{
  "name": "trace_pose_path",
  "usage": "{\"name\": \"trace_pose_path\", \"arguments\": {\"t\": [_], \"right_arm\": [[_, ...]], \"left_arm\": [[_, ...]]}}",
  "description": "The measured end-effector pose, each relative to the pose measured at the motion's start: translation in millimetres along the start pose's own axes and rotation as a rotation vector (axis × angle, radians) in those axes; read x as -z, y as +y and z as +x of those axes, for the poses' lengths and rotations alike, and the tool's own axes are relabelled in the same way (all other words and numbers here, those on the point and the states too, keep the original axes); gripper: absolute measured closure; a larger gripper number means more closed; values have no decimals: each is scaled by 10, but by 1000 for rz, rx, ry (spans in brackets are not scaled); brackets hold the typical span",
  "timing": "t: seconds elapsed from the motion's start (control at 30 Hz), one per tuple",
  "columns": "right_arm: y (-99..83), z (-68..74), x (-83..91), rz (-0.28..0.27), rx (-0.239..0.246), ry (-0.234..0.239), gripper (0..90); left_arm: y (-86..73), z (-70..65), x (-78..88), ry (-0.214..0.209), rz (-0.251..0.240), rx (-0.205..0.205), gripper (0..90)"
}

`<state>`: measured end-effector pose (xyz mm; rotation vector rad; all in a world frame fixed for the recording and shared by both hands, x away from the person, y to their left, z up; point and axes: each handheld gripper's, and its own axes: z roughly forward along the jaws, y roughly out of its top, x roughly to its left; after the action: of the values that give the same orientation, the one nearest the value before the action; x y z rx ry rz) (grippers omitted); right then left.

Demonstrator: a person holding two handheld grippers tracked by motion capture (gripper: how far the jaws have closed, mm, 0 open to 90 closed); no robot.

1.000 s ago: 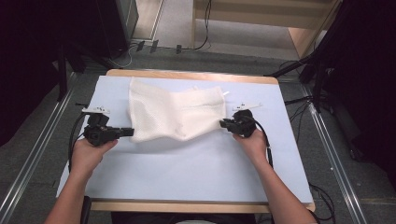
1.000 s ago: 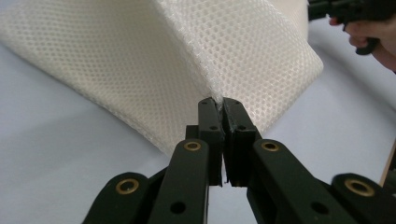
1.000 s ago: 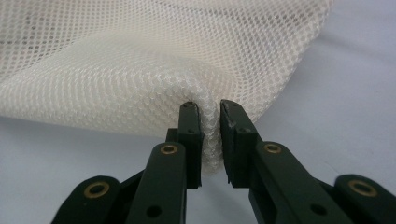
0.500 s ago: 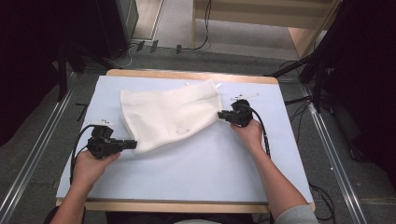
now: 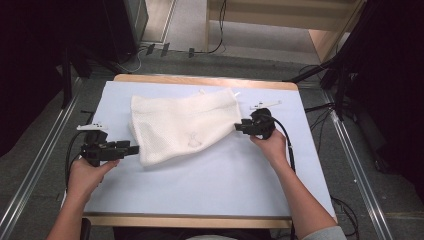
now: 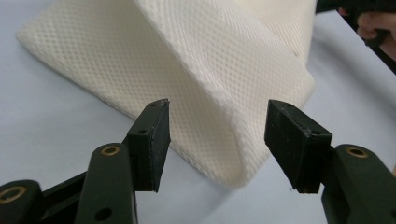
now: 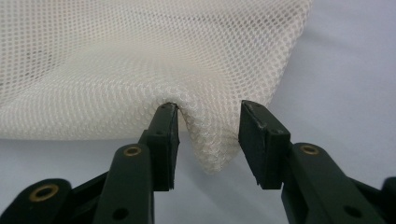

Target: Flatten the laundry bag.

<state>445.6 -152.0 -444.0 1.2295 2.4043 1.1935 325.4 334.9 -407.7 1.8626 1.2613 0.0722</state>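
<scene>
A white mesh cloth [image 5: 185, 125] lies spread on the pale blue table [image 5: 200, 185]. My left gripper [image 5: 135, 148] is at the cloth's near left corner. In the left gripper view its jaws [image 6: 217, 135] have just been opening and now stand wide, with a loose fold of the cloth [image 6: 201, 70] between them and touching neither pad. My right gripper [image 5: 237, 126] is at the cloth's right corner. Its jaws [image 7: 208, 135] have also just been opening. A drooping tuck of mesh [image 7: 140, 60] hangs between them and leans on one pad, unpinched.
Metal rails [image 5: 30, 170] run along both sides of the table, and cables [image 5: 150, 50] lie on the floor beyond it. A wooden unit [image 5: 325, 40] stands at the far right. The right hand [image 6: 373, 23] appears at the top right of the left gripper view.
Both grippers were shut on the cloth's corners and have opened, letting go of it. The cloth, raised and bunched before, has sunk flatter onto the table. Both hands stayed almost in place.
</scene>
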Motion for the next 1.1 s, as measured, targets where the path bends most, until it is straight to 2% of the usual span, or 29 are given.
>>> {"name": "trace_pose_path", "arguments": {"t": [0.17,0.2,0.3,0.53,0.8,0.87,0.97,1.03,1.1], "right_arm": [[-49,49,125,4,23,5,528],[-68,55,151,11,13,0,512],[-140,45,233,8,3,-3,512],[-288,45,407,-3,-18,3,509],[-417,95,481,13,-10,-3,509],[-437,96,483,17,-12,-8,509],[-473,91,489,24,-12,-15,510],[-492,80,500,24,-17,-18,511],[-502,75,508,20,-21,-21,515]], "left_arm": [[155,125,-58,14,2,8,385],[186,151,-72,11,4,17,374],[275,213,-108,6,12,15,365],[492,340,-164,15,-5,12,351],[670,432,-335,20,0,44,363],[689,413,-395,17,15,41,407],[702,373,-483,23,32,37,559],[707,336,-525,37,36,36,609],[710,282,-561,33,33,14,704]]}}
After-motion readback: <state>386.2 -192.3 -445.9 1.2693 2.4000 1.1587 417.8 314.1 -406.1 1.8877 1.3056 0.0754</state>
